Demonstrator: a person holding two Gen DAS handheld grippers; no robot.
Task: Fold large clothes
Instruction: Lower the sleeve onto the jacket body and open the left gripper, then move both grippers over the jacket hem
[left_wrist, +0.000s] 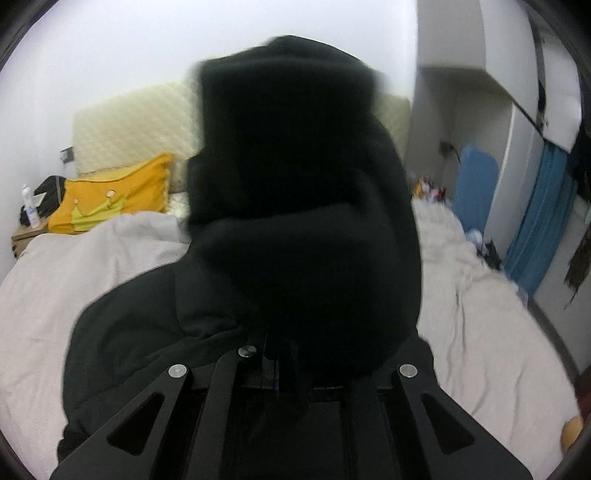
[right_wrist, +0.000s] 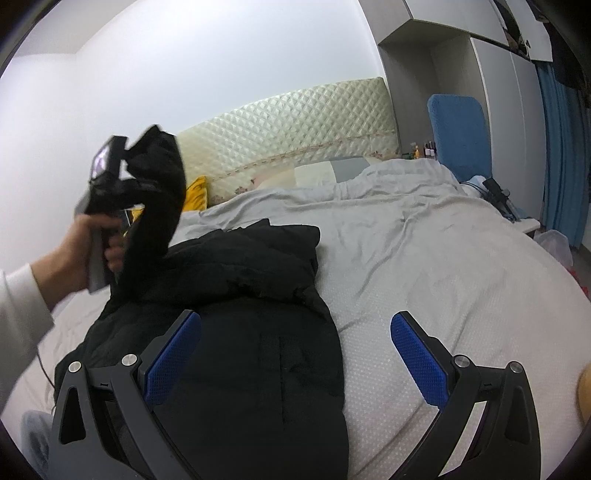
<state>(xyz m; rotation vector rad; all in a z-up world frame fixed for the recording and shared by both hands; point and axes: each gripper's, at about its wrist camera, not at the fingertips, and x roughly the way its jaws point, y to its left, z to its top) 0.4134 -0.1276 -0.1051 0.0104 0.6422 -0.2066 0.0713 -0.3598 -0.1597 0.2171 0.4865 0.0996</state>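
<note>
left tongs (right_wrist: 122, 162): pinched tight on a black sleeve, lifted | right tongs (right_wrist: 295, 354): wide, holding nothing, above the coat (right_wrist: 258, 332) | coat: lies bunched on the bed (right_wrist: 461, 295) | done: little; left: most folds

Right claw (right_wrist: 295, 362) agape over black coat (right_wrist: 258, 332) on bed (right_wrist: 443, 258) — sleeve in left claw (right_wrist: 147, 162).
</note>
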